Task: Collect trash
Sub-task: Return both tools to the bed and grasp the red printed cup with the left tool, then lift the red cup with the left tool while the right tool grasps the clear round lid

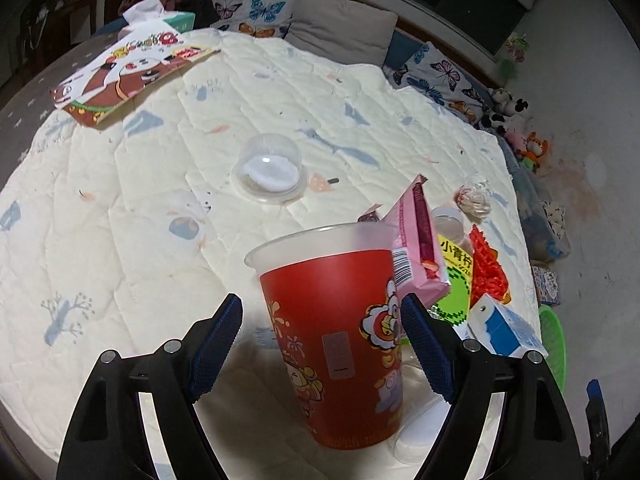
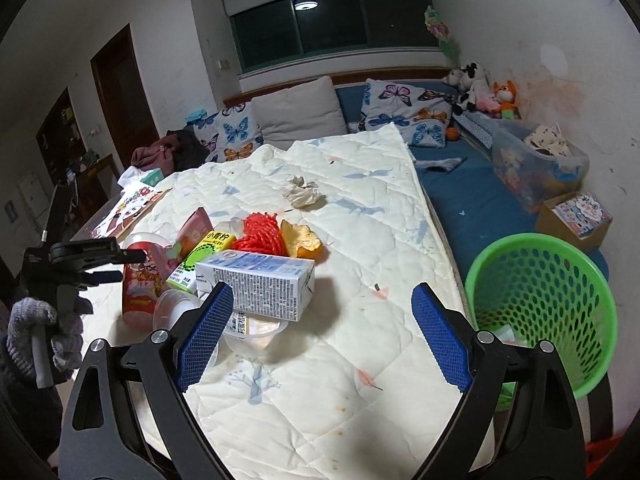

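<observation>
While both tools (image 1: 322, 312) (image 2: 323, 304) gape, litter strews the quilt (image 2: 360, 208) beside a green basket (image 2: 544, 304).

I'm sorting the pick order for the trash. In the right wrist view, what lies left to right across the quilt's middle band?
Red cup → green lime carton → white milk carton → orange peel → green basket off the quilt's edge.

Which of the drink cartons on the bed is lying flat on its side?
The white and blue milk carton, lying flat atop a clear plastic tub. The green and yellow lime drink carton behind it is propped up at an angle.
</observation>
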`<control>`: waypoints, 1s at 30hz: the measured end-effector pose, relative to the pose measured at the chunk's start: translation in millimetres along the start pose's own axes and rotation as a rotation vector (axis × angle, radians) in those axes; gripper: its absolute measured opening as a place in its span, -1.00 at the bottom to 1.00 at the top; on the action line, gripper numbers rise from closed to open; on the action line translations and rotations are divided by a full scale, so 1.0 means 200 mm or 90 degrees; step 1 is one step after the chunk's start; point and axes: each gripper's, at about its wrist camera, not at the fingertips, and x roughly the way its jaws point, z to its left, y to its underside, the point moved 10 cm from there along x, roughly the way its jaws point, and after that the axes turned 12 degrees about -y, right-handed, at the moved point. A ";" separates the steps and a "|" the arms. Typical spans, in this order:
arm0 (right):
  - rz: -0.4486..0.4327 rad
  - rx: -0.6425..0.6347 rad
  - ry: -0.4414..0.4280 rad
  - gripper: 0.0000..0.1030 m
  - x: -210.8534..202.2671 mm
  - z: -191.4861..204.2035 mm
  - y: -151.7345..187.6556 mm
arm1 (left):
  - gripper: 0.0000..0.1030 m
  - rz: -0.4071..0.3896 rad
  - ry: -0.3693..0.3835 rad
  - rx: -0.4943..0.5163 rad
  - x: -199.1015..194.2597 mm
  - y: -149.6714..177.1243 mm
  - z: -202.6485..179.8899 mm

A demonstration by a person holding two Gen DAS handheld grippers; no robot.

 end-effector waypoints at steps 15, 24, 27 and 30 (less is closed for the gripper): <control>0.060 -0.044 -0.048 0.75 0.11 0.20 0.14 | 0.41 0.025 0.046 -0.022 0.09 0.01 -0.04; 0.103 -0.071 -0.076 0.75 0.25 0.40 0.29 | 0.38 0.010 0.058 0.005 0.03 0.03 -0.02; 0.118 -0.083 -0.072 0.75 0.33 0.46 0.34 | 0.38 -0.007 0.053 0.022 -0.03 0.03 -0.01; 0.129 -0.076 -0.078 0.75 0.38 0.50 0.37 | 0.38 -0.019 0.058 0.026 -0.08 0.02 0.02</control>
